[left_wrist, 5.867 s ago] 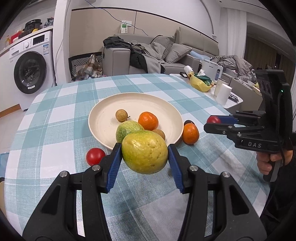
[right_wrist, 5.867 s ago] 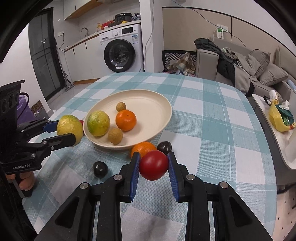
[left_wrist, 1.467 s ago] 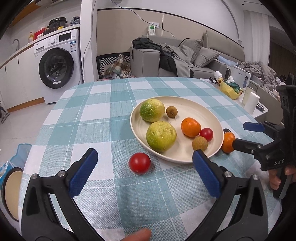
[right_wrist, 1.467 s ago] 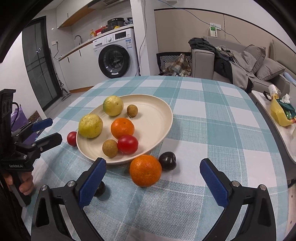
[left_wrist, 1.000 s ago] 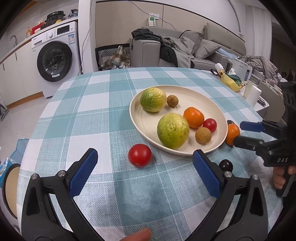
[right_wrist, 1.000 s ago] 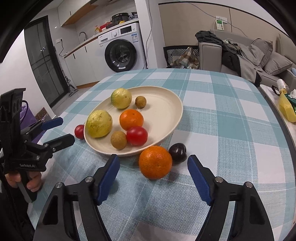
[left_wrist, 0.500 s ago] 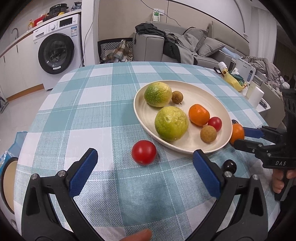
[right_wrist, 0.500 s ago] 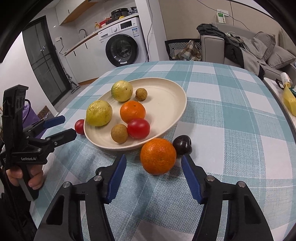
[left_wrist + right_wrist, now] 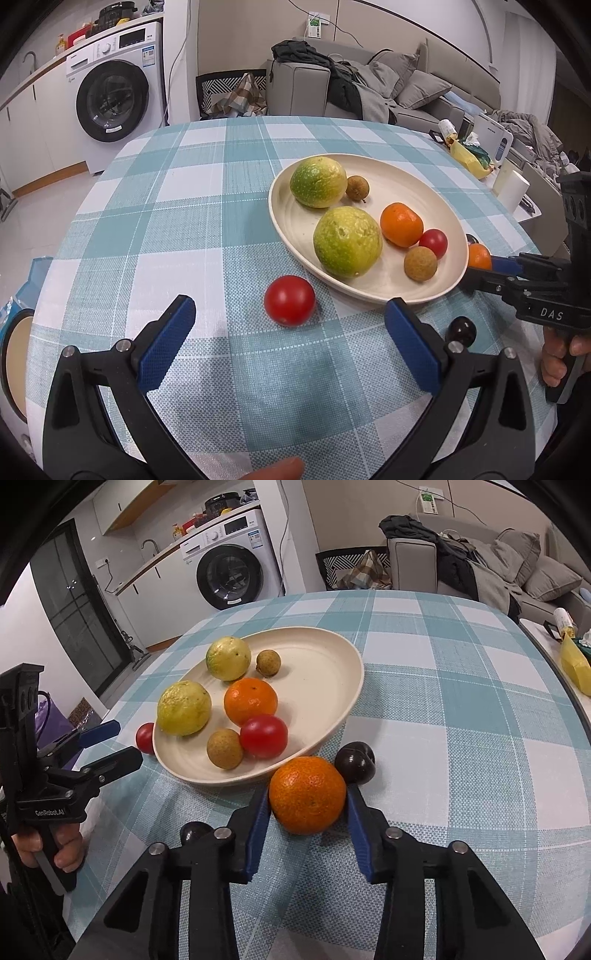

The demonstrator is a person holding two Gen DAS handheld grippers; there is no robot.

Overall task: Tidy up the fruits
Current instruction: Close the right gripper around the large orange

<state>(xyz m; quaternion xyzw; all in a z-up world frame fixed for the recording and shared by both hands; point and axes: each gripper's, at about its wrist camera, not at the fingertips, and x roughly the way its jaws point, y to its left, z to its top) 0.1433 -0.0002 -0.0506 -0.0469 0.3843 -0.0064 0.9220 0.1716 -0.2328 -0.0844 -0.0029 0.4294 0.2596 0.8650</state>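
While an orange (image 9: 307,794) on the checked worktop (image 9: 461,716), just near of the plate (image 9: 332,686), is flanked by the right claw (image 9: 304,814), whether its pads press the fruit cannot be told. A dark plum (image 9: 355,762) is seen just beside it. The left claw (image 9: 290,341) is held wide open, a red tomato (image 9: 289,300) lying just beyond it.
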